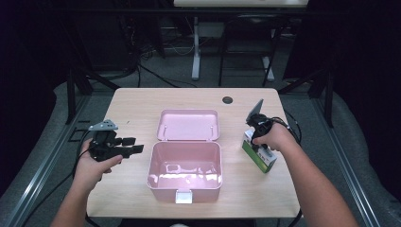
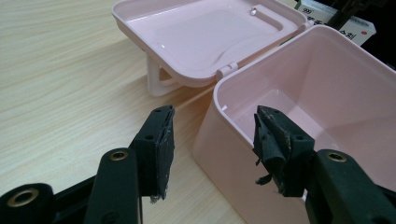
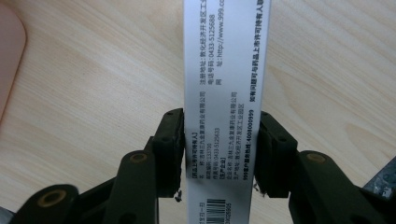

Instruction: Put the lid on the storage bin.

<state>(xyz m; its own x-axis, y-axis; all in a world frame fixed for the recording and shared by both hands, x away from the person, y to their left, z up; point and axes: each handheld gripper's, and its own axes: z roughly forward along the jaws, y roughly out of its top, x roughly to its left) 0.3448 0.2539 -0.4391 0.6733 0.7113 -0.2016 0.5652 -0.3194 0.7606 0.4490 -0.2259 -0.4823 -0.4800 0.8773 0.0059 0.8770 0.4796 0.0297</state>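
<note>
An open pink plastic box (image 1: 184,187) stands empty at the table's middle, its lid (image 1: 188,125) lying flat behind it. My left gripper (image 1: 134,145) hovers just left of the box, jaws open with nothing between them; in the left gripper view its open jaws (image 2: 212,140) point at the box's near corner (image 2: 224,154), with the lid (image 2: 205,37) beyond. To the right of the pink box, a white and green medicine box (image 1: 260,157) rests on the table. My right gripper (image 3: 219,144) is shut on the medicine box (image 3: 224,70), both pads pressed on its narrow sides.
The light wooden table (image 1: 137,104) has a dark round cable hole (image 1: 227,100) at its back right. Bare tabletop lies behind the lid and along the front left. Desk legs and cables stand on the floor beyond the far edge.
</note>
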